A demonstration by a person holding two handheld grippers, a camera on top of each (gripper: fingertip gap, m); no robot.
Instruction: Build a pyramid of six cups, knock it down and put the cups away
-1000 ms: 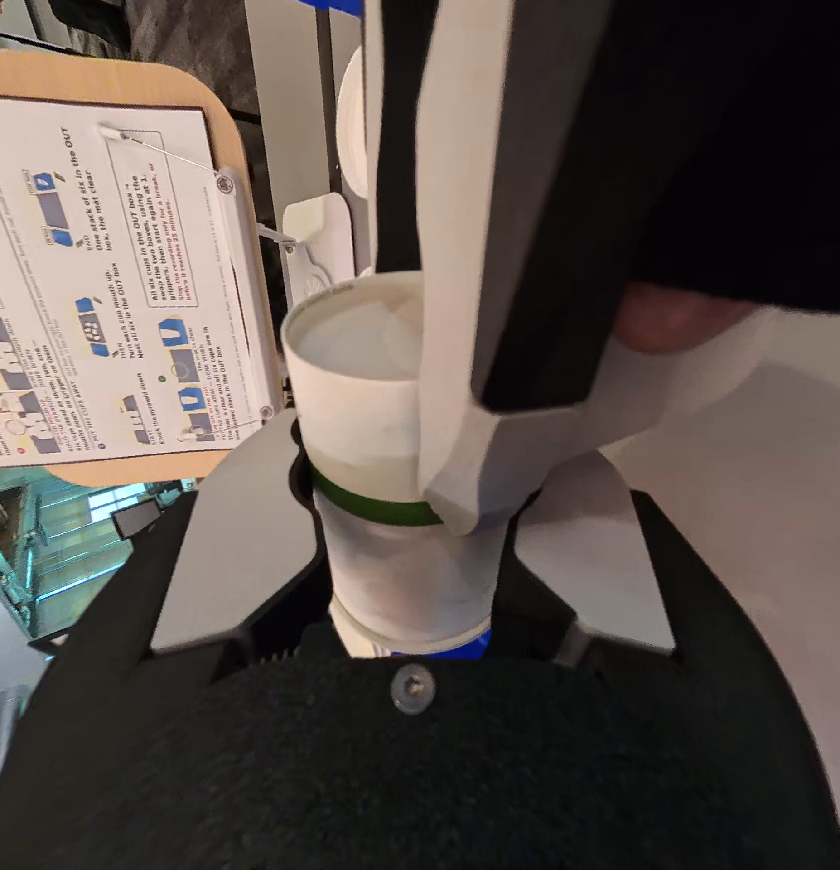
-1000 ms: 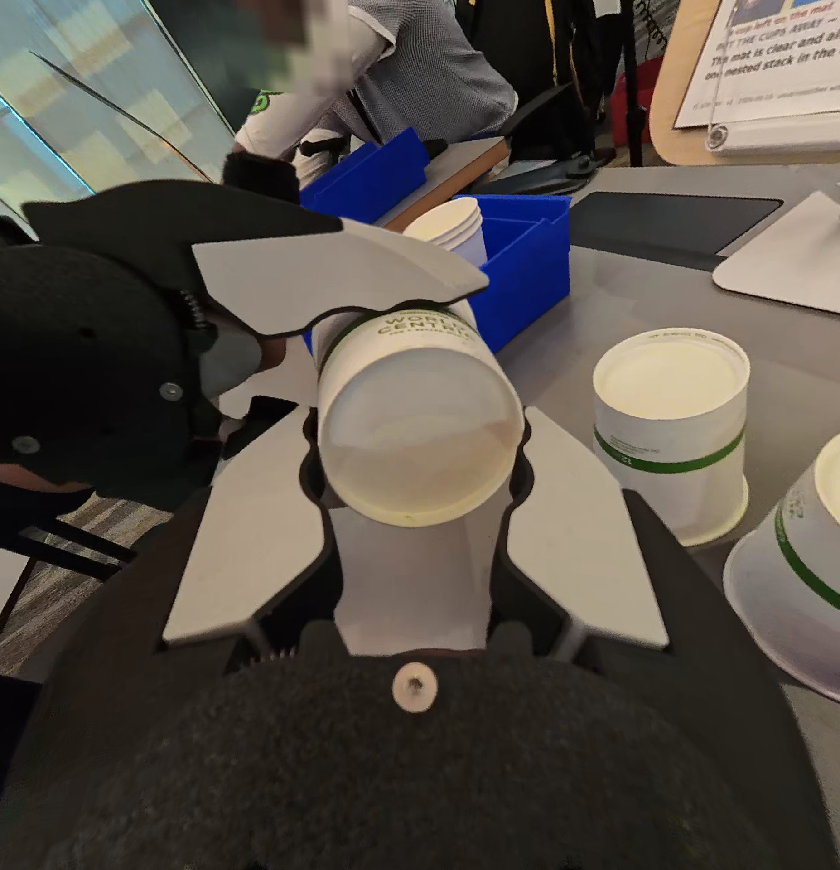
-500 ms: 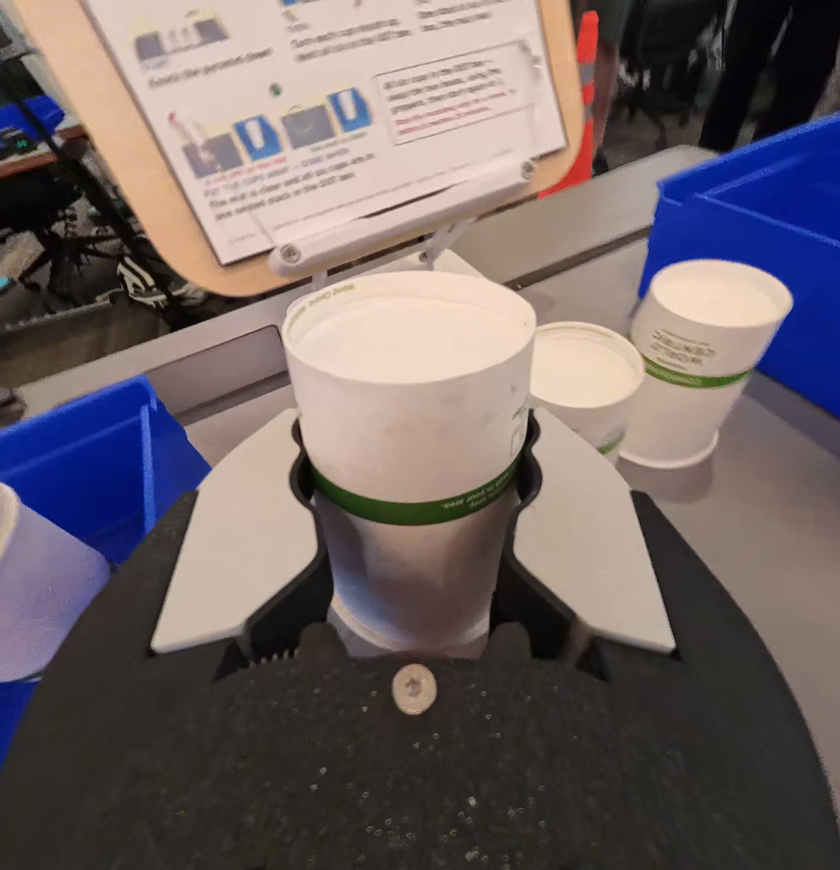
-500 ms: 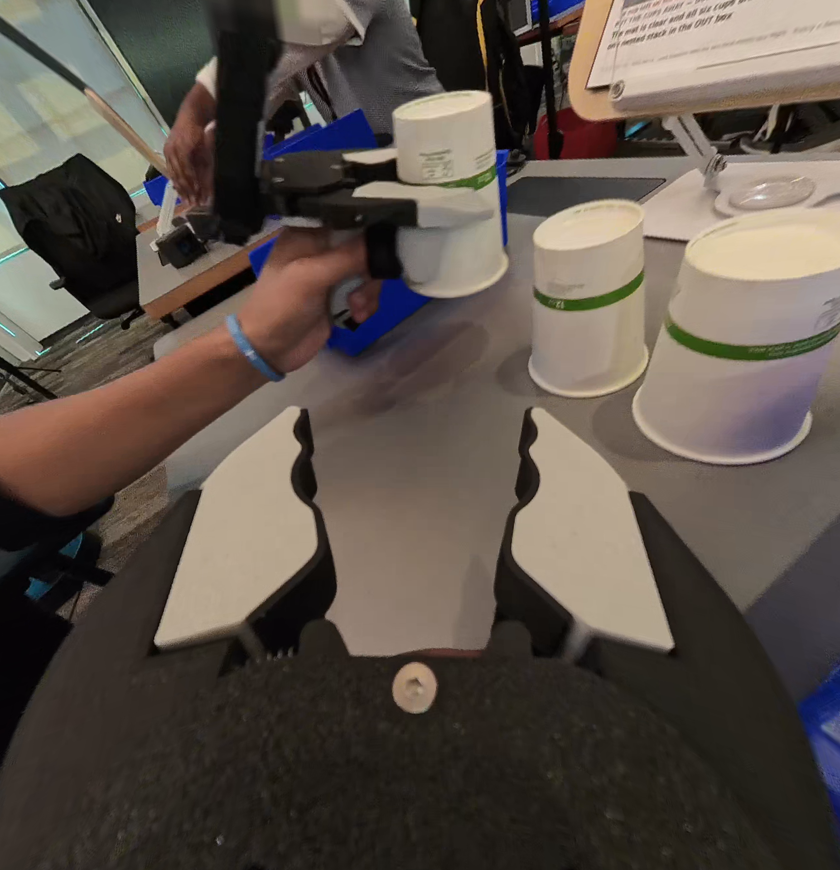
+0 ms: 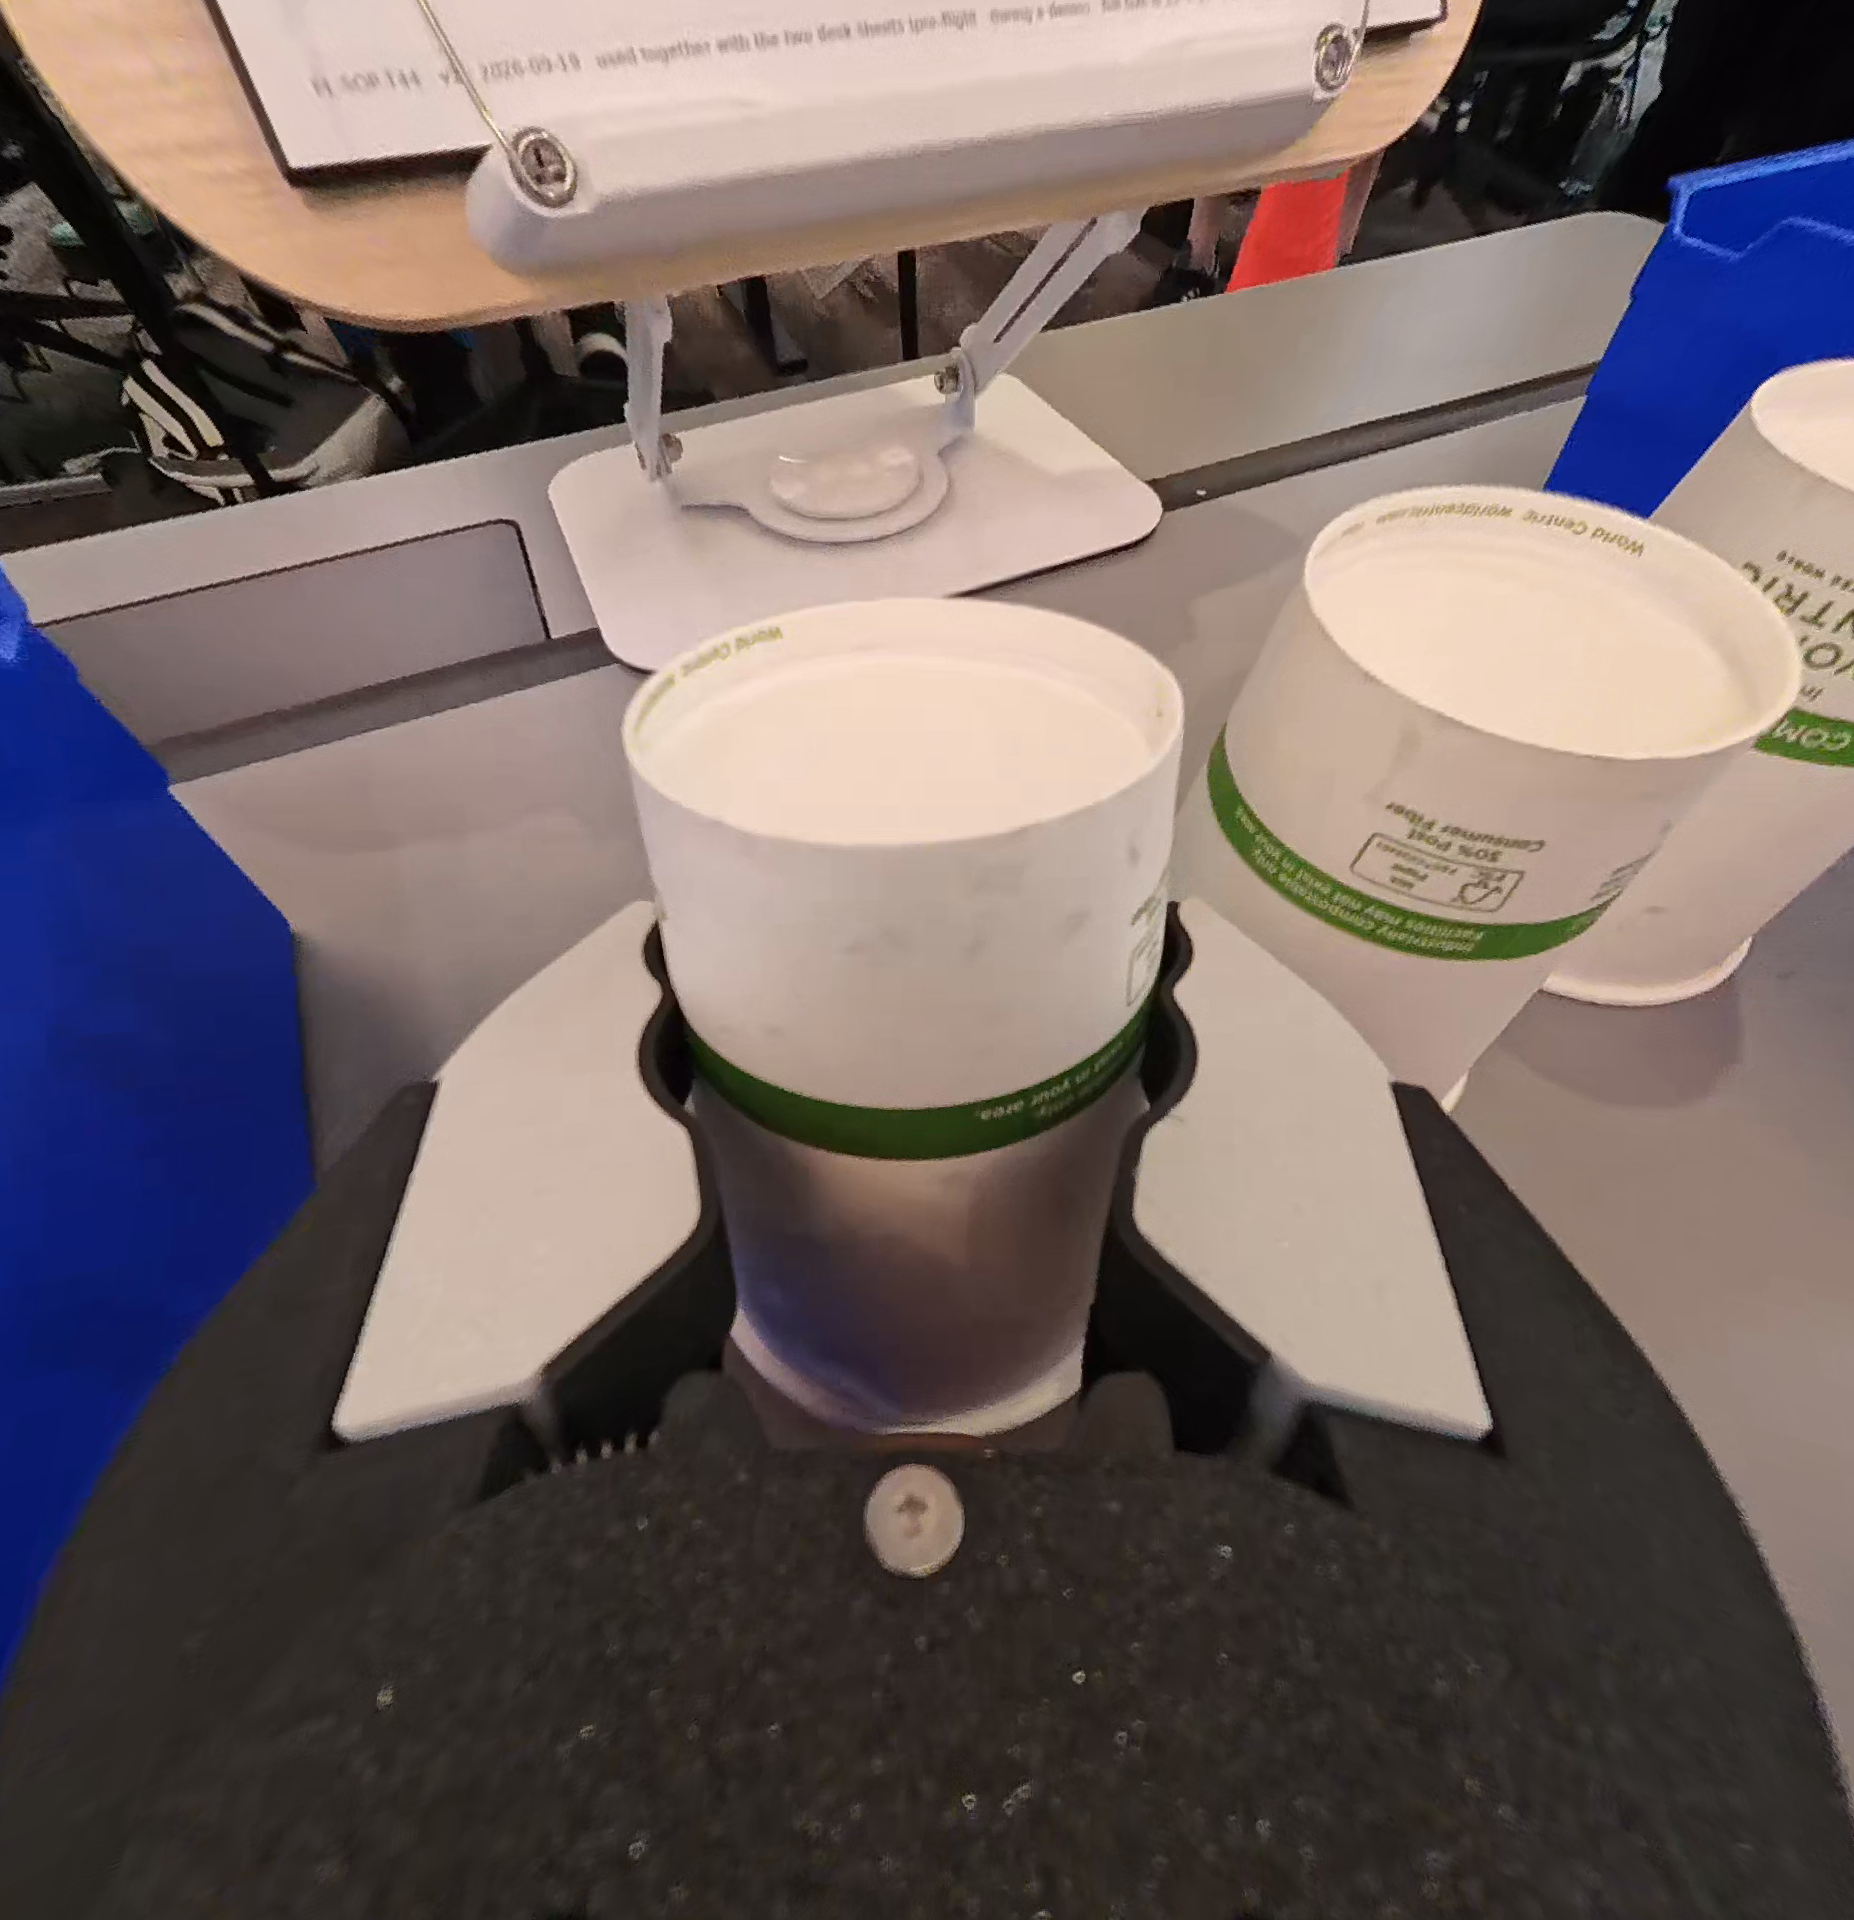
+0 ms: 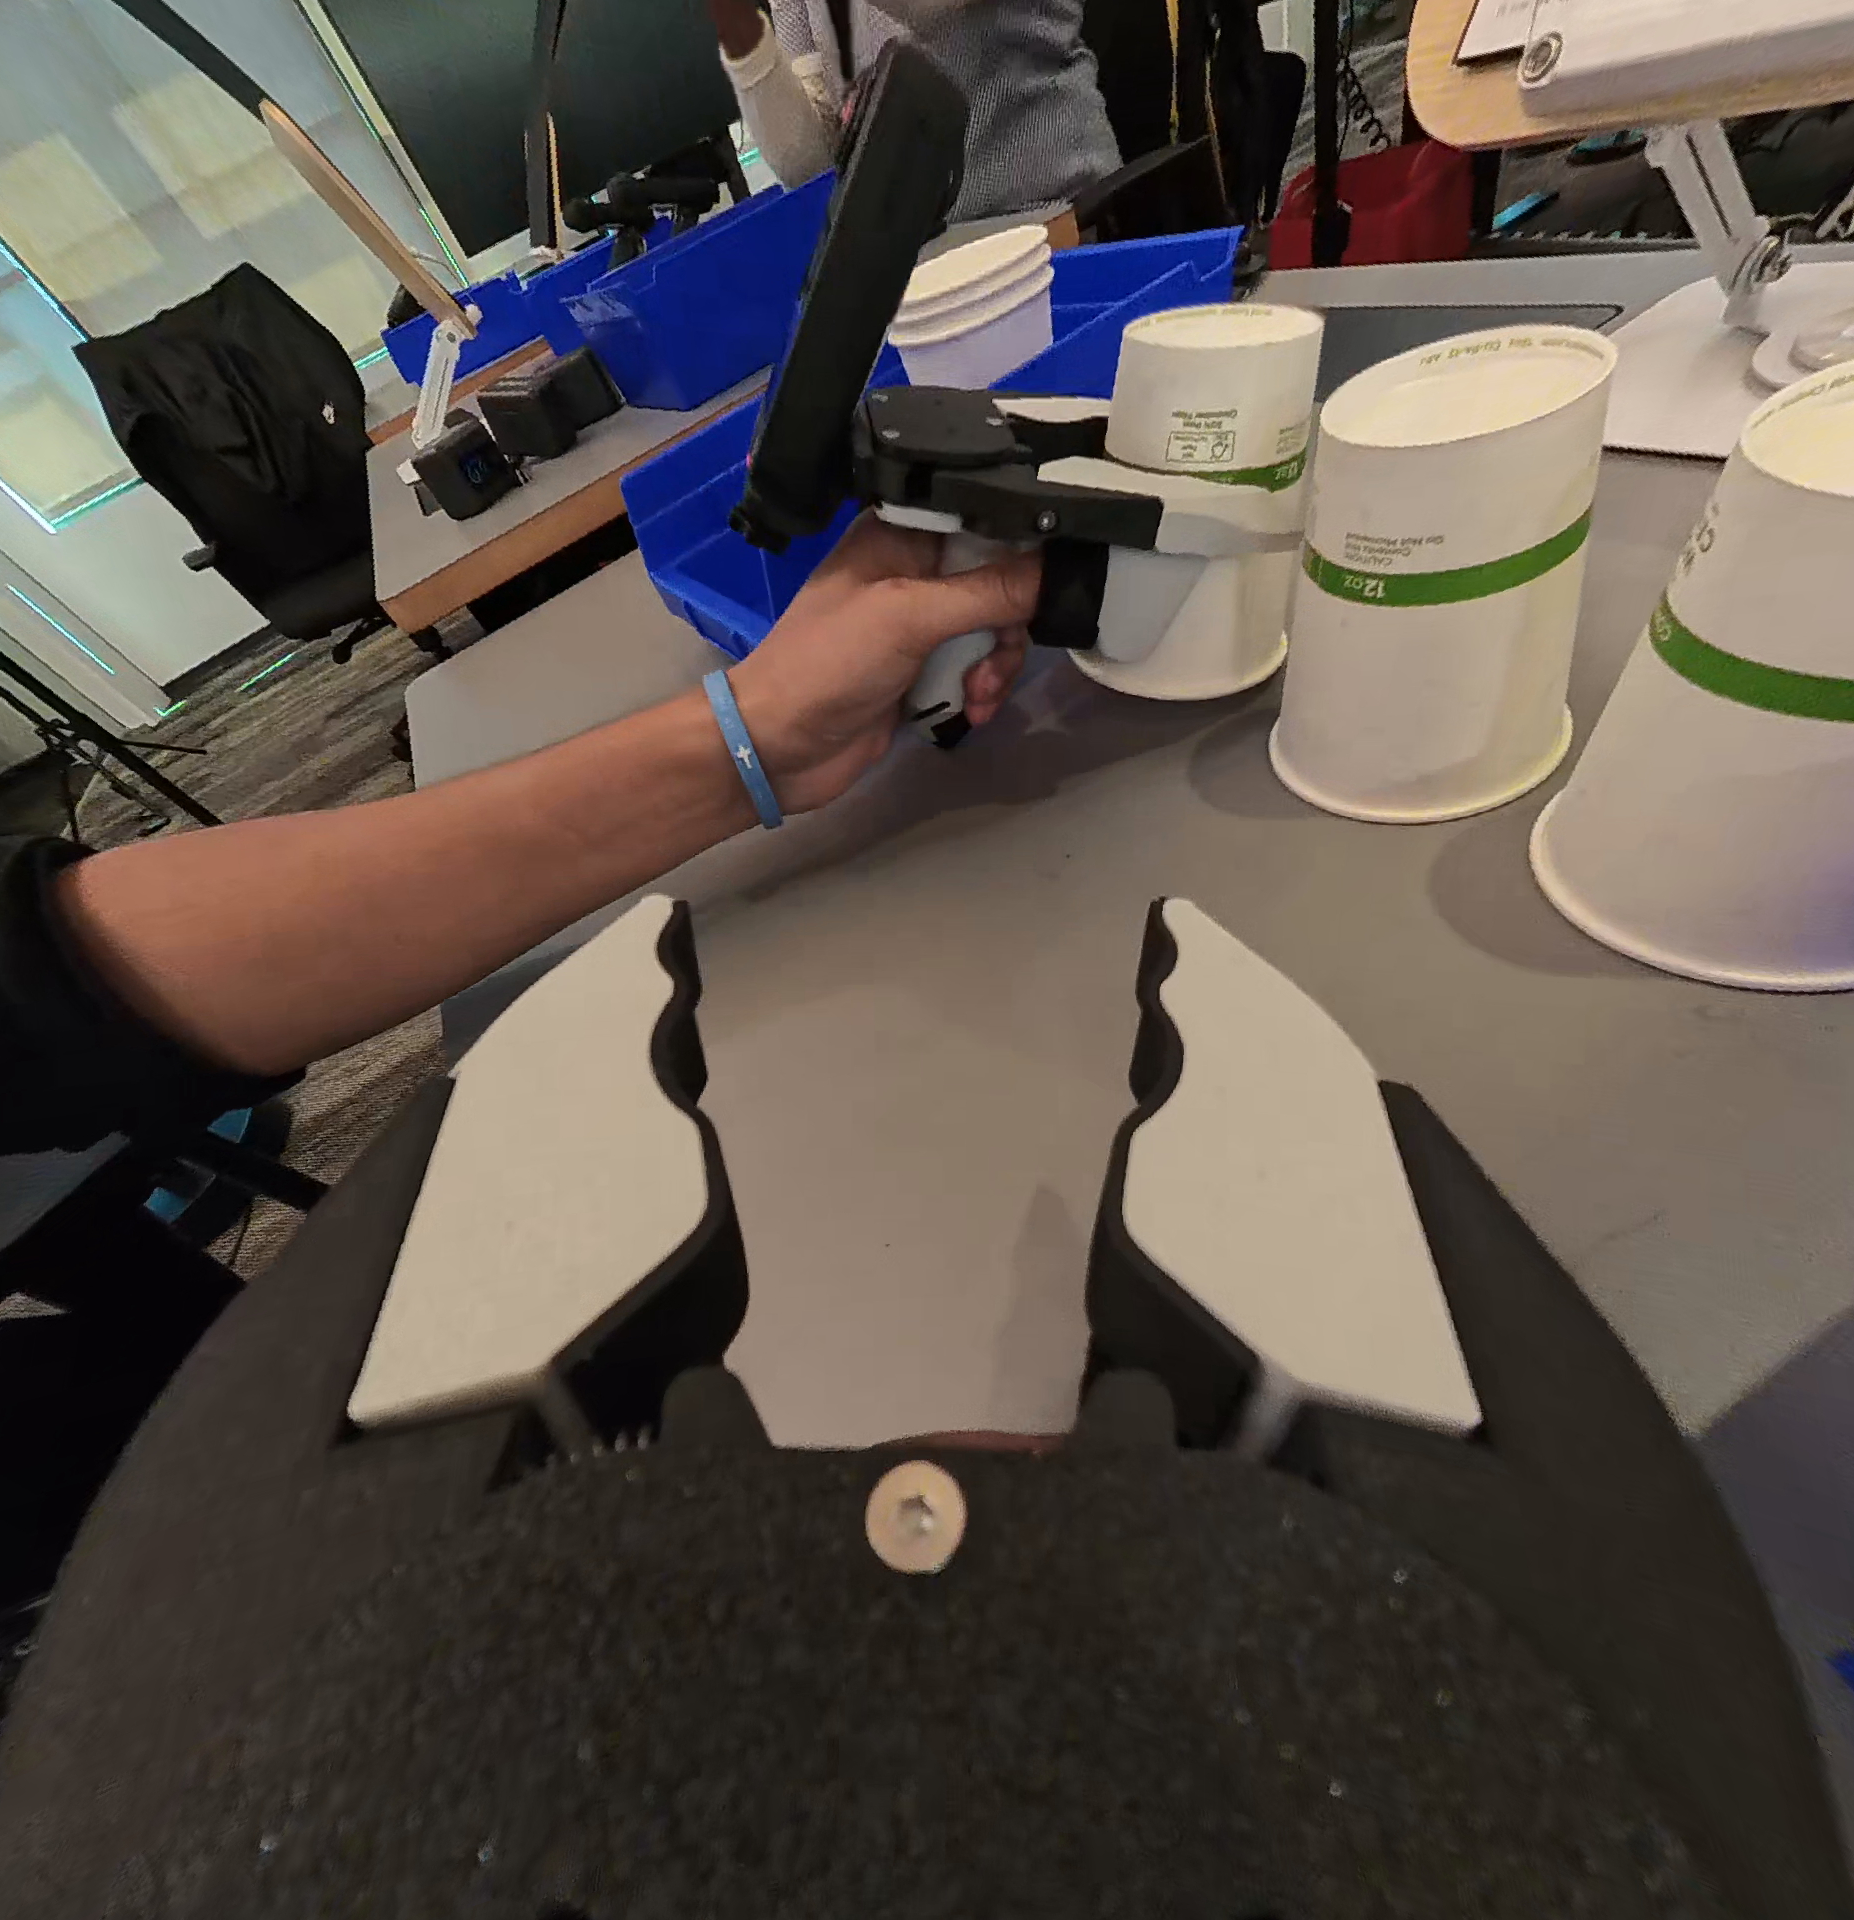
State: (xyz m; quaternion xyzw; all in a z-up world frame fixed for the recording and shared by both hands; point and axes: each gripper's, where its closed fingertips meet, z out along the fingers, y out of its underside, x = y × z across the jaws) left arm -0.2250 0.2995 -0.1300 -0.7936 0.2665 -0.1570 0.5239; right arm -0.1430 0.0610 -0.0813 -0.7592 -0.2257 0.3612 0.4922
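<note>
Left gripper point(image 5: 907, 1039) clamps an upturned cup point(image 5: 902, 883), axis vertical, just beside the second cup point(image 6: 1442, 582); right gripper point(image 6: 918, 997) waits wide, empty.

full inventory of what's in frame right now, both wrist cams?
held cup: 1, white with green band, upside down in the left gripper, leftmost of the row
standing cups: 2, white with green band, upside down on the table, right of the held one
nested cups: 1 stack, white, in the left blue bin
blue bins: several, table's left and right edges, more on the desk behind
grey table: 1
instruction board on white stand: 1, far edge
left gripper: shut on the held cup
right gripper: open, empty
</note>
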